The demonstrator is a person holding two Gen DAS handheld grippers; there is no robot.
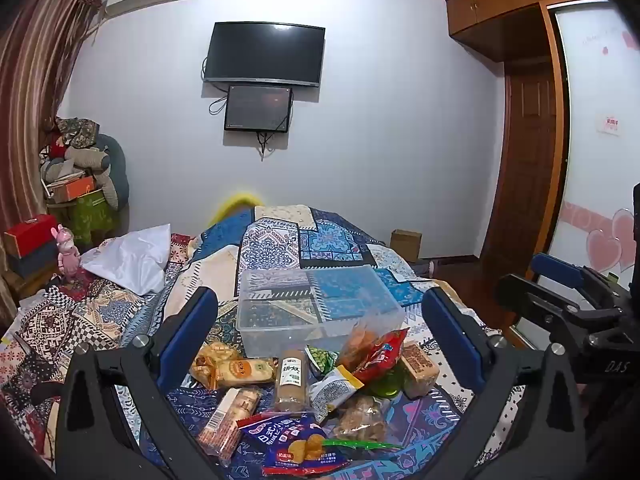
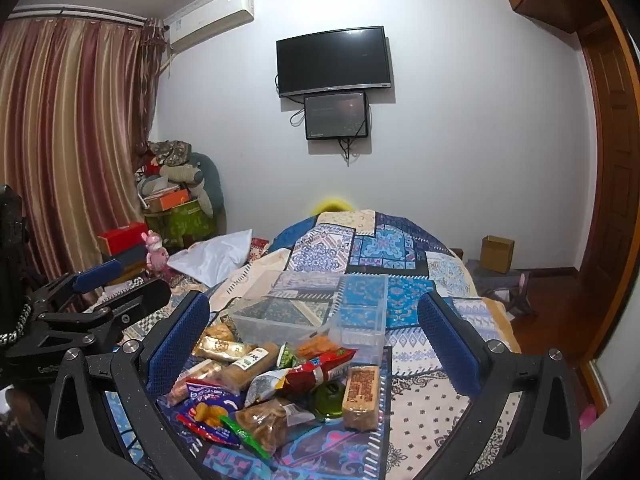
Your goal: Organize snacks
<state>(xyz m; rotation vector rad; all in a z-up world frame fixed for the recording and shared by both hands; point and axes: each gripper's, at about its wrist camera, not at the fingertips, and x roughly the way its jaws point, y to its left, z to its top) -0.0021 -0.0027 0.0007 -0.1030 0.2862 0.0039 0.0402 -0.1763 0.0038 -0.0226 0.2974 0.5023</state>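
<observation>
We see a heap of snacks (image 1: 296, 392) lying on the patchwork quilt of the bed (image 1: 276, 240), with a clear plastic container (image 1: 316, 308) standing just behind the heap, touching its far edge. Our left hand-held gripper (image 1: 320, 328) hangs above the pile with its blue-padded fingers (image 1: 188, 336) spread wide, holding nothing. Our right hand-held gripper (image 2: 316, 336) hovers beside it, likewise spread wide and bare, its view framing the same heap (image 2: 280, 384) and container (image 2: 320, 312). In the pile we make out a brown cylindrical pack (image 1: 291, 378), a red crisp bag (image 1: 380, 356), a blue packet (image 1: 300, 444) nearest the camera, and a wrapped brown bar (image 2: 361, 396) at the right edge. A television (image 1: 264, 54) hangs on the far wall.
</observation>
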